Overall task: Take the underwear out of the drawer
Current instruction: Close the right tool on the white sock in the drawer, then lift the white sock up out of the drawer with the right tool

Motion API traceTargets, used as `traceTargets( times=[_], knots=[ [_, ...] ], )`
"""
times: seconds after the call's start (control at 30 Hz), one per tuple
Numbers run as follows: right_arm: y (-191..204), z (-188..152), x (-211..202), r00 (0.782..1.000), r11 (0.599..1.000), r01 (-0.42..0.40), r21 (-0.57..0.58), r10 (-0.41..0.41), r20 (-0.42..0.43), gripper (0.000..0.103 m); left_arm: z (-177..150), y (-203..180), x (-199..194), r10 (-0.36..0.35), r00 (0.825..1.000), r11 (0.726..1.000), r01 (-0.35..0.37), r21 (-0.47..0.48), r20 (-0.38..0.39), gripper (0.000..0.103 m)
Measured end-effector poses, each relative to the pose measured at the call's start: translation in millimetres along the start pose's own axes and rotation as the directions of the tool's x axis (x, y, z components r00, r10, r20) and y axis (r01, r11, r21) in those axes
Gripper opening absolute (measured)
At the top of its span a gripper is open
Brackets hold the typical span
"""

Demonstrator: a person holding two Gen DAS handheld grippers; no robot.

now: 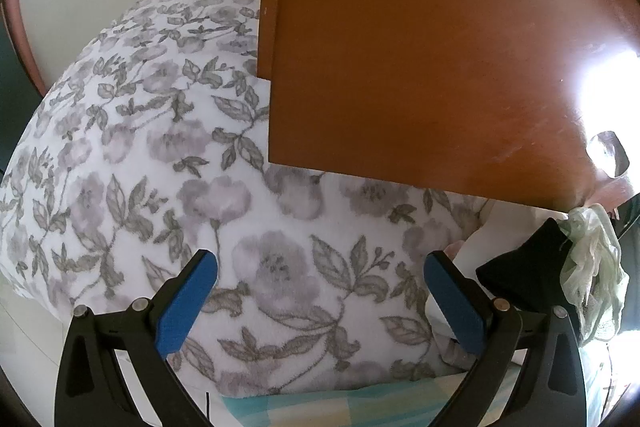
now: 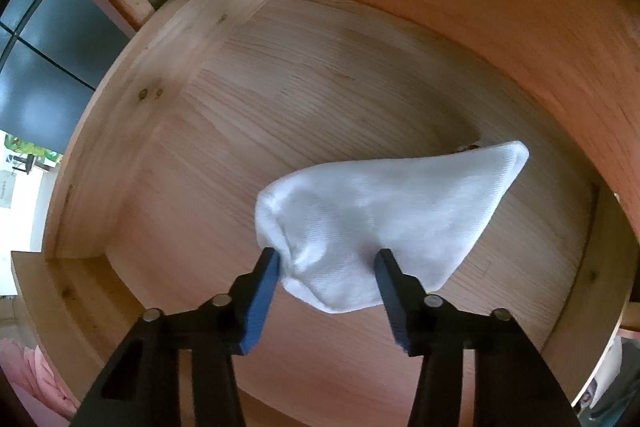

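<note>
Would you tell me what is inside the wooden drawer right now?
Only one white garment shows on the drawer floor, with the right tongs straddling its near end. Something small and dark peeks out at its far tip; anything underneath the cloth is covered.

Left gripper (image 1: 320, 291) hangs with jaws wide apart, empty, above floral blanket (image 1: 160, 155); brown wooden panel (image 1: 420, 47) beyond; black cloth (image 1: 528, 267) at right.

Glare washes out the brown wooden panel (image 1: 440, 47) at right edge. Black cloth (image 1: 524, 267) and pale green cloth (image 1: 596, 275) cut off lower right, kind unclear. White underwear (image 2: 380, 219) partly hidden behind right tool (image 2: 328, 259); pad contact unclear. Pink fabric (image 2: 36, 379) cropped lower left.
</note>
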State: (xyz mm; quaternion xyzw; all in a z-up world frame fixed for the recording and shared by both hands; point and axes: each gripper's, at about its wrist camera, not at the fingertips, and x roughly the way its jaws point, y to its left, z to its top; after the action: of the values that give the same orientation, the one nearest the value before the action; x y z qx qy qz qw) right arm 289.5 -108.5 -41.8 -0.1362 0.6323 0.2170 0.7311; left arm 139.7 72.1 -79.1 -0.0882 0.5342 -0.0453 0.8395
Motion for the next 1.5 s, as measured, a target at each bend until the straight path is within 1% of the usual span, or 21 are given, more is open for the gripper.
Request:
traceTargets(
  times=[0.17,0.33,0.37,0.5,0.57,0.83,0.87,1.0,1.27,1.5],
  knots=[
    [-7,-2,-1,1.000,1.000,-0.013,0.013,0.013,0.007,0.035,0,1,0,0.000,1.000,1.000,0.000,-0.002,-0.003,0.103],
    [-9,-5,0,1.000,1.000,-0.011,0.016,0.010,0.006,0.027,0,1,0,0.000,1.000,1.000,0.000,-0.004,-0.004,0.103],
    [-4,-4,0,1.000,1.000,-0.010,0.016,0.010,0.006,0.024,0,2,1,-0.001,1.000,1.000,0.001,-0.005,-0.004,0.103],
    [-7,-6,0,1.000,1.000,0.002,0.020,-0.002,-0.014,0.012,0,2,0,0.000,1.000,1.000,0.000,-0.005,-0.005,0.103],
    [-7,-5,1,1.000,1.000,0.008,0.018,-0.008,-0.015,0.010,0,2,0,0.001,1.000,1.000,-0.001,-0.005,-0.004,0.103],
    [-7,-9,0,1.000,0.999,0.024,0.039,-0.024,-0.009,0.009,1,1,-3,0.010,1.000,1.000,-0.010,-0.003,0.003,0.103],
    [3,-5,3,1.000,0.999,0.026,0.042,-0.026,-0.008,0.009,1,1,-4,0.011,1.000,1.000,-0.011,-0.002,0.004,0.103],
    [4,-8,-7,1.000,0.998,0.030,0.056,-0.031,0.002,0.009,2,0,-8,0.015,1.000,1.000,-0.015,0.001,0.010,0.103],
    [4,-17,-23,0.999,0.997,0.017,0.074,-0.021,0.049,0.008,2,-4,-24,0.026,0.999,1.000,-0.027,0.012,0.036,0.103],
    [3,-30,-49,0.993,0.996,0.001,0.093,-0.012,0.118,0.008,2,-8,-43,0.040,0.997,0.999,-0.041,0.023,0.067,0.103]
  ],
)
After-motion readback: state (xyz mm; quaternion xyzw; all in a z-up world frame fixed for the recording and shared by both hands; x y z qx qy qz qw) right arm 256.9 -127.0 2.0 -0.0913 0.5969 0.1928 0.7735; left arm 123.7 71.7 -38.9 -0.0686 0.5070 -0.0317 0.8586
